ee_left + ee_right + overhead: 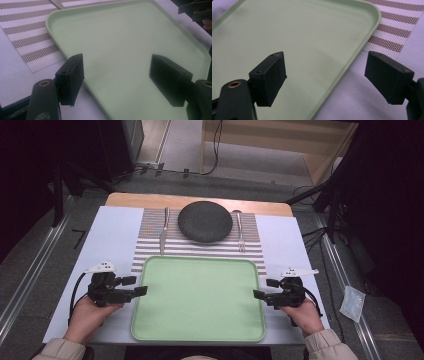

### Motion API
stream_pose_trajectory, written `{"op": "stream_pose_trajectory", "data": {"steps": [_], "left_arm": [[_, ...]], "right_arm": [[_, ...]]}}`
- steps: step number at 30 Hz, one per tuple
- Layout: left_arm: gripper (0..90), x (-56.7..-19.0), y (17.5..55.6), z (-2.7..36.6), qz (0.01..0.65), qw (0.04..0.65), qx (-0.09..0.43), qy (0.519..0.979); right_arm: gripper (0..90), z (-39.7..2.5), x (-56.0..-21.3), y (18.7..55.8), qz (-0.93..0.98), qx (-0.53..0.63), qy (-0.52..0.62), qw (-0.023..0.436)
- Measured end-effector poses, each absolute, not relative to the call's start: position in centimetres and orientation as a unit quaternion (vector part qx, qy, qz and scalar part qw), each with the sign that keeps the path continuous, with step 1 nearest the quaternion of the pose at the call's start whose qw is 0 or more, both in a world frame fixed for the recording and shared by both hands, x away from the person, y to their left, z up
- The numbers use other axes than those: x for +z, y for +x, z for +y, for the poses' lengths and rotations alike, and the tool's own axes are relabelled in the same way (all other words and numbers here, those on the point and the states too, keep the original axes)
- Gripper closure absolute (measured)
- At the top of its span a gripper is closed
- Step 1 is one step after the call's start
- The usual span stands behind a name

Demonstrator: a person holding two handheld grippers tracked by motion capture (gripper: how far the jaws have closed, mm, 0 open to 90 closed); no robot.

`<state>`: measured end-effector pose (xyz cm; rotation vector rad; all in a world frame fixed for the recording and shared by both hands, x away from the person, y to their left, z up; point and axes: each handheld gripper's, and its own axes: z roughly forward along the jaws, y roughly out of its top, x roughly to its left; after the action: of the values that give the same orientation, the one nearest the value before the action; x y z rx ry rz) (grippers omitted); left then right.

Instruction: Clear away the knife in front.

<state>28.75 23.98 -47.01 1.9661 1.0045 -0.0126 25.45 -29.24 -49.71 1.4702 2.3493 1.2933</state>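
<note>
A pale green tray point(150, 320) lies bare at the table's near edge, overlapping a brown-and-white striped placemat point(200, 247). Behind it on the mat rests a dark round plate point(205, 221), with a knife point(163, 234) to its left and a fork point(240, 235) to its right. My left gripper point(135, 285) hovers at the tray's left rim, open and holding nothing; its jaws straddle the rim point(72, 66) in the left gripper view. My right gripper point(265, 288) sits at the tray's right rim point(352, 60), open and holding nothing.
The white table top point(112, 237) has bare strips left and right of the tray. A small clear plastic bag point(352, 303) lies off the table on the right. Metal rails point(30, 270) run along both sides, and cables trail on the floor behind.
</note>
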Motion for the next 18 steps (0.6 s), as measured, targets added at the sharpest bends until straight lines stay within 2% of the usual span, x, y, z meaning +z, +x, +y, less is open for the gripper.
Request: {"op": "stream_pose_trajectory", "data": {"steps": [18], "left_arm": [[28.4, -47.04, 28.80, 23.84, 0.408, 0.445, -0.010, 0.797]], "right_arm": [[15.4, -29.17, -49.78, 25.49, 0.767, 0.424, 0.480, 0.041]]}}
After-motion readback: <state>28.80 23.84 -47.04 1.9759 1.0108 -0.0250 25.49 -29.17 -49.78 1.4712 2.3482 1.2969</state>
